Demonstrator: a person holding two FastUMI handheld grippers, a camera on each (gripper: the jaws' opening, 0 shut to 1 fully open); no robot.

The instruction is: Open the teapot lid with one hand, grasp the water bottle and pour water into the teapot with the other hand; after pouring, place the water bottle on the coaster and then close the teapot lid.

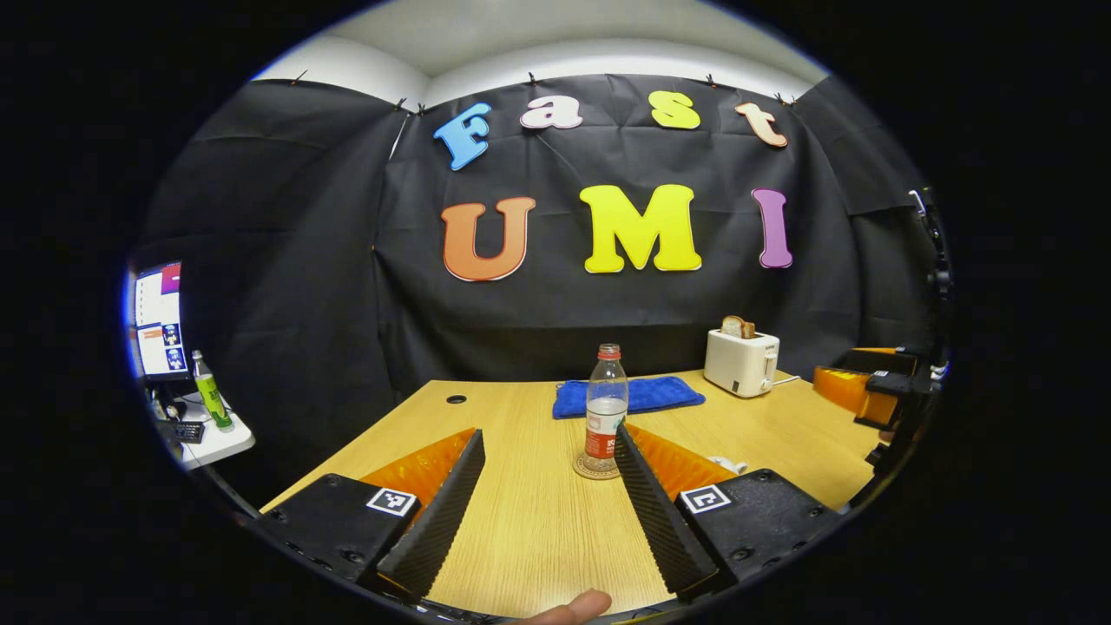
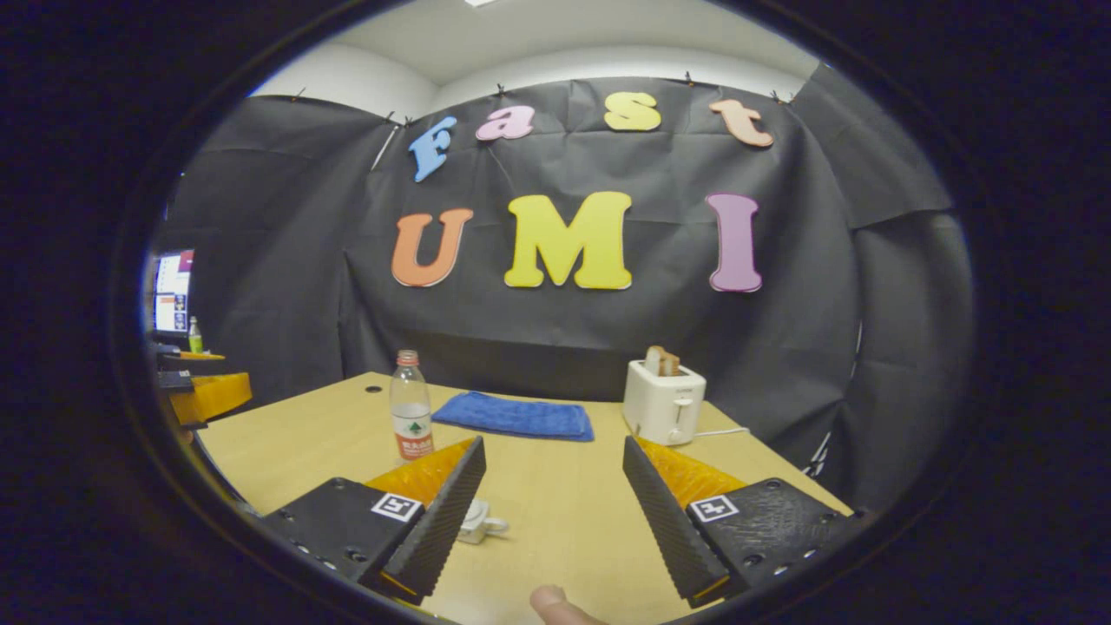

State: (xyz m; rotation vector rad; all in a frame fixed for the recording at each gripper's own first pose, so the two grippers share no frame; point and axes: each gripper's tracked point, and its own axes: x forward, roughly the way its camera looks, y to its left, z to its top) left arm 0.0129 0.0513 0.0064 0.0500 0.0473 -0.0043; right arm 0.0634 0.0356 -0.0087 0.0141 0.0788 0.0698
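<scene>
With both the left gripper (image 1: 538,512) and right gripper (image 2: 551,512) spread empty low in frame, the bottle (image 1: 605,408) stood centre-frame on its coaster (image 1: 597,470), apparently already parked after pouring.

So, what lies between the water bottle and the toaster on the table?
In both gripper views, a folded blue towel lies on the table between the water bottle and the toaster.
</scene>
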